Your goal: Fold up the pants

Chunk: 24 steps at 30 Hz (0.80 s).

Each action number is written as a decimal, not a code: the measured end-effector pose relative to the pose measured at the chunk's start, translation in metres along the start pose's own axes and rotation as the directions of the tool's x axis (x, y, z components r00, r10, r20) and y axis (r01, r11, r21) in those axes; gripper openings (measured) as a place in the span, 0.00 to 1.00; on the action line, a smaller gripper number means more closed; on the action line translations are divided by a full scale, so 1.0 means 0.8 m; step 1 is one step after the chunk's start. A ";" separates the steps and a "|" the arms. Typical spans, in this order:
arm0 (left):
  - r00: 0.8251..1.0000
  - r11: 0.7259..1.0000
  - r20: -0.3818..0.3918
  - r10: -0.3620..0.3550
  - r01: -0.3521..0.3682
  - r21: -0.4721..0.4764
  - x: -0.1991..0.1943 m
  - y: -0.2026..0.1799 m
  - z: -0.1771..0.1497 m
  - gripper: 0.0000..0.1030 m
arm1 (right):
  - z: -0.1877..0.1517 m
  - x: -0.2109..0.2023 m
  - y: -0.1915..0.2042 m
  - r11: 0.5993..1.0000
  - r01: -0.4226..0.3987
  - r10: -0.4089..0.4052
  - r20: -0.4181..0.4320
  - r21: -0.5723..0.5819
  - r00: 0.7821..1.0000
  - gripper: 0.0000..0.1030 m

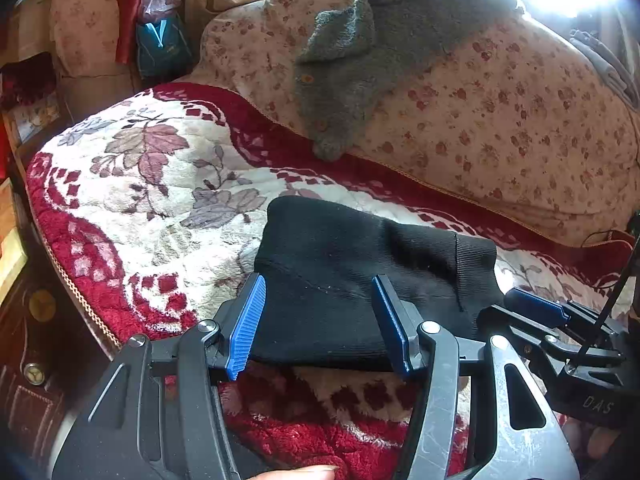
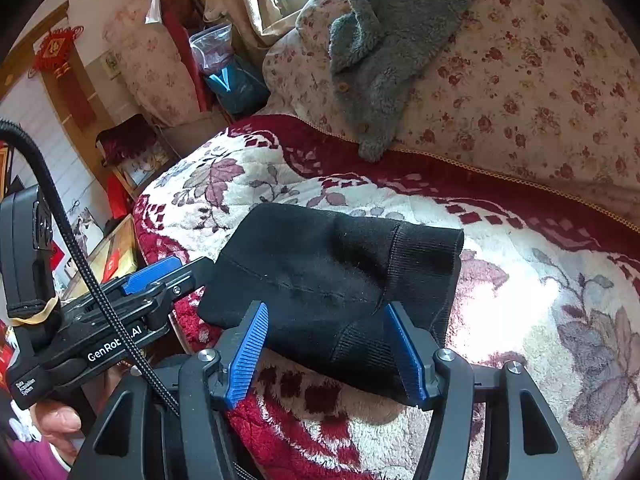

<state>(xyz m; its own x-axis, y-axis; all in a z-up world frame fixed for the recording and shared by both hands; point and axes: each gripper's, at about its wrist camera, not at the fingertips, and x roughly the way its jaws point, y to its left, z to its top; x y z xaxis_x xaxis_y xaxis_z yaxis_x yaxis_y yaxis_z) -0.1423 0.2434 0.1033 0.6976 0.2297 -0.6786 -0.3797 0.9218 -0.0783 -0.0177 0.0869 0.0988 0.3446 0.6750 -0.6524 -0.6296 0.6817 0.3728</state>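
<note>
The black pants (image 1: 360, 268) lie folded into a compact bundle on the red and cream floral blanket (image 1: 160, 200), ribbed cuff at the right. My left gripper (image 1: 320, 320) is open, its blue pads on either side of the bundle's near edge, just above it. My right gripper (image 2: 332, 344) is open too, its pads straddling the near right part of the pants (image 2: 332, 264). Each gripper shows in the other's view: the right one (image 1: 540, 312) at the bundle's right end, the left one (image 2: 160, 276) at its left end.
A floral cushion (image 1: 480, 112) with a grey fleece garment (image 1: 360, 52) draped on it runs along the back of the blanket. The blanket's edge (image 1: 72, 288) drops off at the left beside wooden furniture (image 1: 36, 320). Bags (image 2: 224, 68) and a cabinet stand behind.
</note>
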 end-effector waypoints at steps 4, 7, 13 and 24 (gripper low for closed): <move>1.000 1.000 -0.002 0.002 -0.002 -0.008 -0.001 0.001 -0.002 0.53 | 0.000 0.001 0.003 1.000 -0.009 0.009 0.002 0.004 1.000 0.57; 1.000 1.000 -0.004 0.004 -0.004 -0.010 0.000 0.002 -0.003 0.53 | 0.001 0.002 0.005 1.000 -0.010 0.010 0.001 0.004 1.000 0.57; 1.000 1.000 -0.011 0.003 -0.003 -0.014 0.003 0.002 -0.004 0.53 | 0.000 0.006 0.007 1.000 -0.011 0.011 -0.008 0.003 1.000 0.57; 1.000 1.000 -0.014 0.002 -0.003 -0.014 0.006 0.004 -0.004 0.53 | -0.002 0.012 0.006 1.000 -0.017 0.017 -0.018 0.011 1.000 0.57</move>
<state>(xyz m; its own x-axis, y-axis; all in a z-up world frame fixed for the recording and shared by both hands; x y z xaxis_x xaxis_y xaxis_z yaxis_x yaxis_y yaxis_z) -0.1423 0.2465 0.0976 0.6883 0.2276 -0.6888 -0.3903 0.9166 -0.0872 -0.0182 0.0960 0.0934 0.3210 0.6811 -0.6580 -0.6279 0.6732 0.3905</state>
